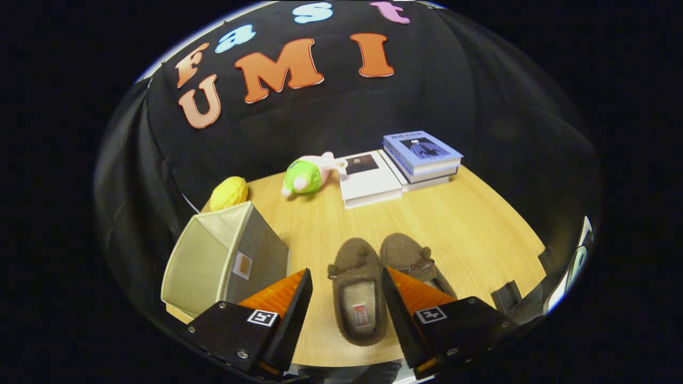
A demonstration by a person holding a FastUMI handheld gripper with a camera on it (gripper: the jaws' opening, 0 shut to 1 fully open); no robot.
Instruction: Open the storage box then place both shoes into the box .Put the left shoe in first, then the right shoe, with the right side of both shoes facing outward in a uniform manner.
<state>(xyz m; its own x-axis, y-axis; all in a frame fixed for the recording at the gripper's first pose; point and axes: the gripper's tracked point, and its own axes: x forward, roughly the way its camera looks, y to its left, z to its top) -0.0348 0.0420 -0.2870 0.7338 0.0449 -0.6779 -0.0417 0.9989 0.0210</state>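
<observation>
The storage box (227, 256) lay open on the bench (469, 224). Both shoes (384, 277) remained outside; the hand-held gripper (347, 288) hung wide open, empty, around the left shoe (357, 288).

My one camera rides on my gripper (347, 304) and looks forward along its two spread fingers, from above the near edge of the wooden table (480, 229), tilted down across it toward the black cloth wall (480, 96). It sits close over the brown shoes (384, 272); the storage box (224, 261) is near, the books (395, 165) farther off.
</observation>
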